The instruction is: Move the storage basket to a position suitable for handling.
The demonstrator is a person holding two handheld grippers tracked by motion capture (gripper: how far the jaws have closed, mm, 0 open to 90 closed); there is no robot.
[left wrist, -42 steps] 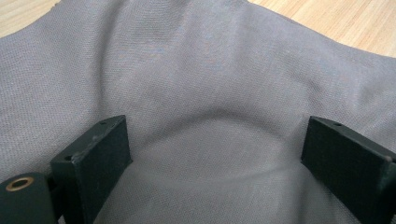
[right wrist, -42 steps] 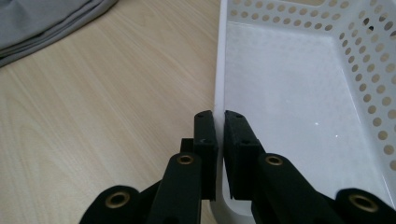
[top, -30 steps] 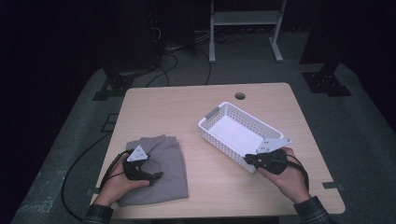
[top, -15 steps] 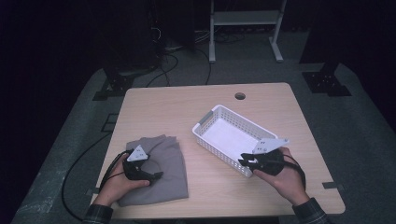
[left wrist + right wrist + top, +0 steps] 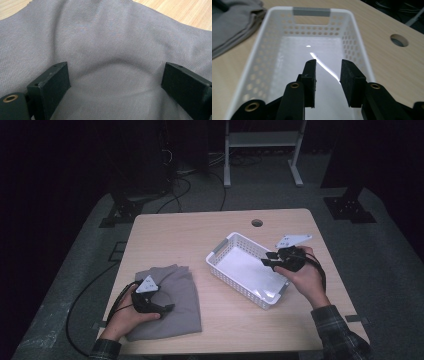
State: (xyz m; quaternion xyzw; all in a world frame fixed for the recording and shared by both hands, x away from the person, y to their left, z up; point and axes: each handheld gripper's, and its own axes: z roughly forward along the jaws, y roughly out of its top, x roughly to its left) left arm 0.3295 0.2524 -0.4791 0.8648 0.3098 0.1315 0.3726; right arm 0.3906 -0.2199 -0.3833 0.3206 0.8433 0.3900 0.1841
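Resting wide-spread left fingers (image 5: 60, 82) on soft grey knit cloth (image 5: 167, 300); right fingers (image 5: 312, 80) part-open, empty, over perforated white basket (image 5: 220, 251)

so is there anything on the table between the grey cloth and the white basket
Nothing visible. Only bare table lies between the grey cloth and the white basket, whose inside is empty. The right gripper hangs over its far side, holding nothing.

No readable text, label, brand, number or sign on any surface; the basket (image 5: 248, 269), cloth (image 5: 170, 303), and table (image 5: 185, 236) bear none
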